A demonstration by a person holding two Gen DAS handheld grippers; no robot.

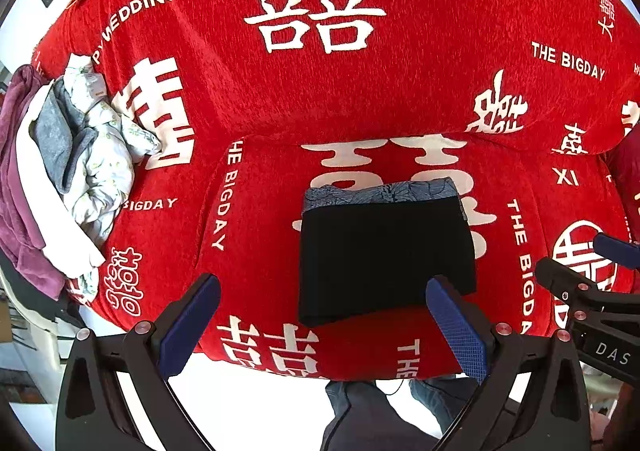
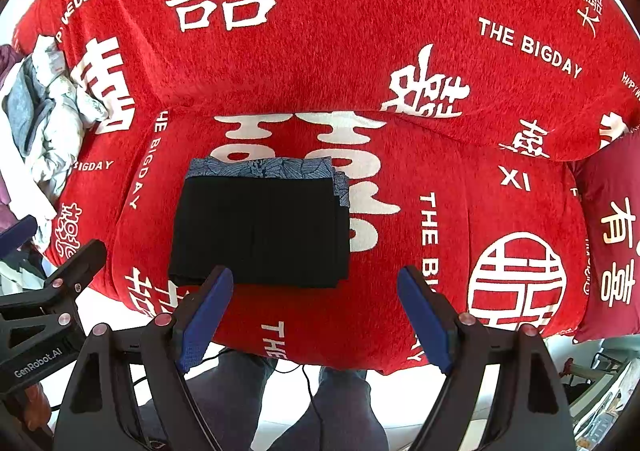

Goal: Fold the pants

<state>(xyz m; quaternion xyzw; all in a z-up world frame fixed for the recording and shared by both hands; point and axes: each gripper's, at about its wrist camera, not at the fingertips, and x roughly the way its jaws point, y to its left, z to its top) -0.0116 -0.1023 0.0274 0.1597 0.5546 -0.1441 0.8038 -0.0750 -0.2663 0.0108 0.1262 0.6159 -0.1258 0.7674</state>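
Item under inspection: black pants point(image 1: 384, 259), lying as a compact, squared rectangle on the seat cushion of a sofa point(image 1: 360, 91) draped in a red cover with white lettering. They rest on top of a blue patterned garment point(image 1: 380, 191), whose far edge and right edge show beyond them. Judged from the neat stack of layers at the near edge, folding looks essentially done.

Left gripper point(image 1: 324, 327): fingers spread wide, holding nothing, held at the front of the cushion with the near edge of the pants between them in view. Whether the right-hand finger touches the cloth cannot be told.

Right gripper point(image 2: 316, 315): fingers likewise wide apart and empty, near the front edge of the pants, slightly right of centre. Each gripper shows at the margin of the other's view, so the two stand just beside one another.

Handling assessment: the fabric appears soft, light and limp, with no stiffness of its own; layers will likely slide over each other and over the patterned piece beneath. Any lift is best taken at the near folded edge, pinching all layers together at both corners, so the stack does not sag or open. A single-point grip risks unfolding it.

Other matter: a heap of mixed clothing point(image 1: 76, 155) lies on the sofa's left end, well apart
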